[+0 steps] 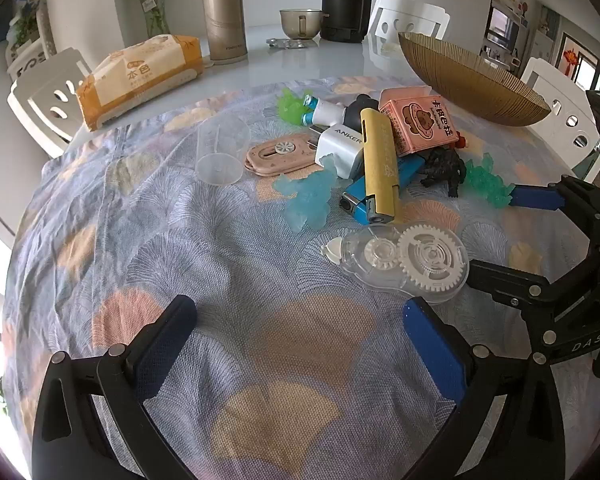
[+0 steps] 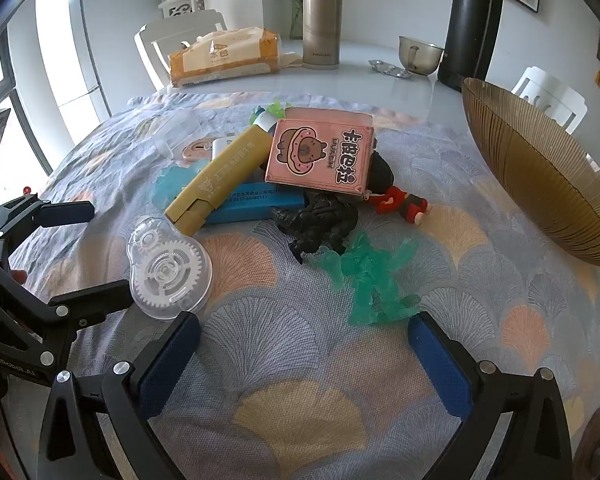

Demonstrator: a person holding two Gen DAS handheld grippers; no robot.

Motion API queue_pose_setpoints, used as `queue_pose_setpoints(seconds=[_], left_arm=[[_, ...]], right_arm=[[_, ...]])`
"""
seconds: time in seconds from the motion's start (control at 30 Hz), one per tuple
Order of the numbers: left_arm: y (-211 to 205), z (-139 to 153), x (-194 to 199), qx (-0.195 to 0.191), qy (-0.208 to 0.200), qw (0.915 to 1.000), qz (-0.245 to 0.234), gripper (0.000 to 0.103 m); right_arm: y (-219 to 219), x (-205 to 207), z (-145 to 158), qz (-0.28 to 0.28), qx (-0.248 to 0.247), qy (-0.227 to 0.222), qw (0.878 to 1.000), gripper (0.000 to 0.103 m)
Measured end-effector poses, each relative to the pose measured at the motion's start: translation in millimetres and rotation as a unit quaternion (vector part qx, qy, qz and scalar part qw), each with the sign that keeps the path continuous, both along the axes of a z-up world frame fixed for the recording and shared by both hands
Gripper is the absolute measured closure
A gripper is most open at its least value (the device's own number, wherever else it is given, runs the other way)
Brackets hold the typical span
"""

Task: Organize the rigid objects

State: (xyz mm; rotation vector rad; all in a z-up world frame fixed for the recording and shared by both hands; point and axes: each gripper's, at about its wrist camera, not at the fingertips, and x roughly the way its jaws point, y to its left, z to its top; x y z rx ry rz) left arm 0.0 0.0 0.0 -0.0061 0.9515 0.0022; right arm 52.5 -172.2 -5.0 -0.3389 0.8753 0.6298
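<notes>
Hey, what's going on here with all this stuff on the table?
A person holds two handheld grippers over a heap of small items on a patterned cloth. The left gripper and right gripper both have open jaws and hold nothing. The clear correction-tape dispenser and green translucent figure lie nearest. The ribbed brown bowl sits beside the pile.

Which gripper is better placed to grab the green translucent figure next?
Right, probably. The right gripper is open, with the green translucent figure just ahead of its fingers. The left gripper, also open, faces bare cloth, with the figure far off to its right.
</notes>
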Motion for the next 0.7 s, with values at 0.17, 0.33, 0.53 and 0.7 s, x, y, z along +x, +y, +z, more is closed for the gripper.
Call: queue_pose_setpoints(seconds=[0.17,0.33,0.53,0.7], left_arm=[[-0.2,0.1,-0.1,0.003,-0.001,1.0,0.0,0.0],[-0.1,0.0,0.0,0.002,-0.001,1.0,0.0,0.0],[-0.1,0.0,0.0,0.002,-0.001,1.0,0.0,0.0],[-0.1,0.1,-0.1,0.002,-0.001,1.0,0.0,0.0]], right_arm=[[0.0,-0.1,0.1,0.0,0.001,-0.001,1.0,0.0],[0.1,-0.1,0.1,0.0,0.0,0.0,1.0,0.0],[0.0,-0.1,0.0,0.0,0.0,0.0,1.0,0.0],[0.0,-0.1,0.1,0.0,0.001,0.0,1.0,0.0]])
